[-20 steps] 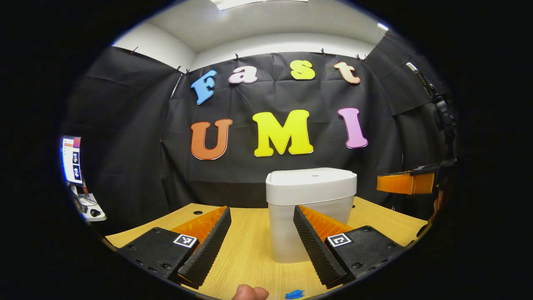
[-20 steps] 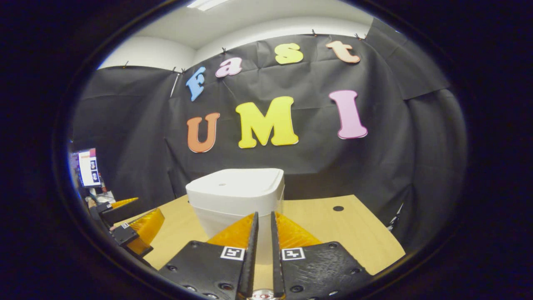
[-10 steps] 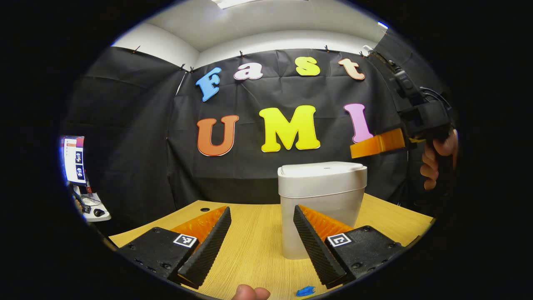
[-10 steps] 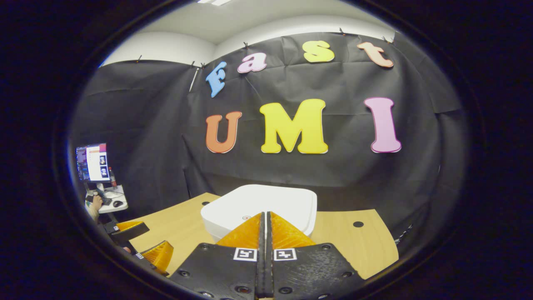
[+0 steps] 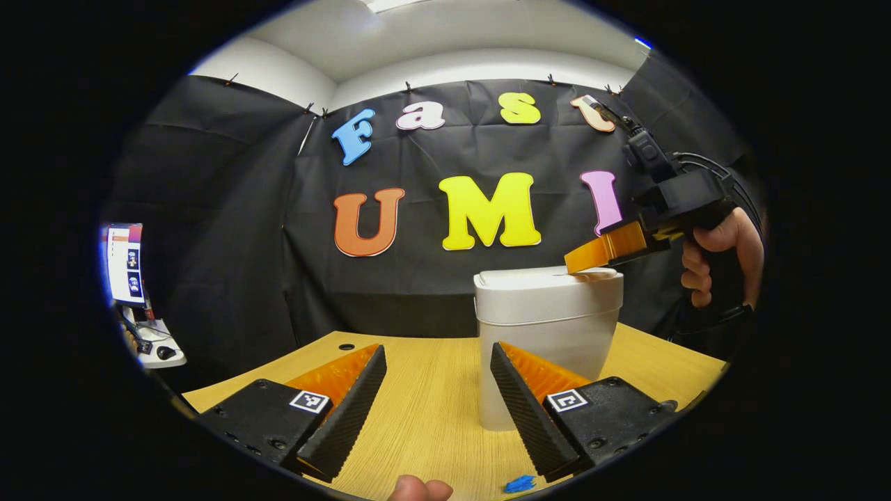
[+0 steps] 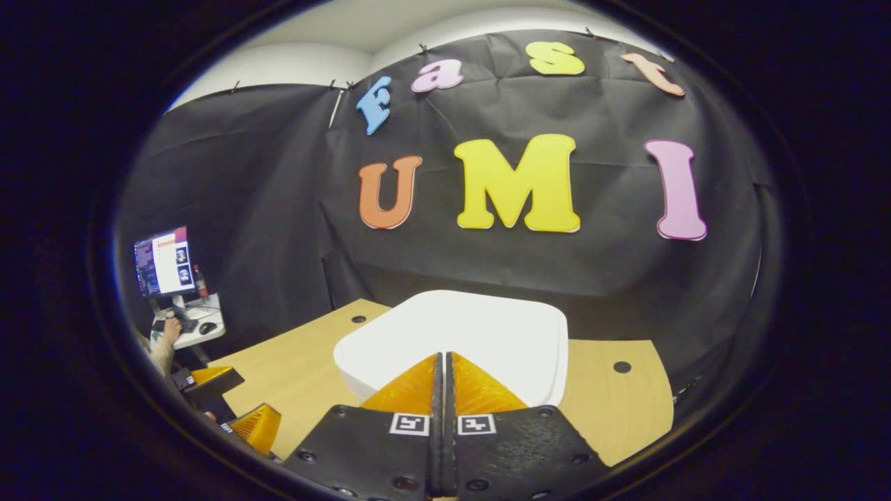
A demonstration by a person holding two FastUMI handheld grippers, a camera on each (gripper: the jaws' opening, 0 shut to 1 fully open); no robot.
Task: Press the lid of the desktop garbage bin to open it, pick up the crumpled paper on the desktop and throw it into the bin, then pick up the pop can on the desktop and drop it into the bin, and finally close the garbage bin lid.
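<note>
Pressing down with jaws clenched together on nothing, the right gripper (image 6: 440, 358) meets the lid of the white, rounded plastic desktop bin (image 5: 548, 327) standing on the pale wooden desk (image 5: 424, 410). The left gripper (image 5: 437, 379) waits low, jaws released. The bin looks light and smooth (likely to skid), so push squarely, mid-lid.

bin (image 5: 548, 327) on table (image 5: 424, 403), right claw (image 5: 572, 263) tip on lid (image 6: 459, 334), left claw (image 5: 435, 407) before bin
</note>
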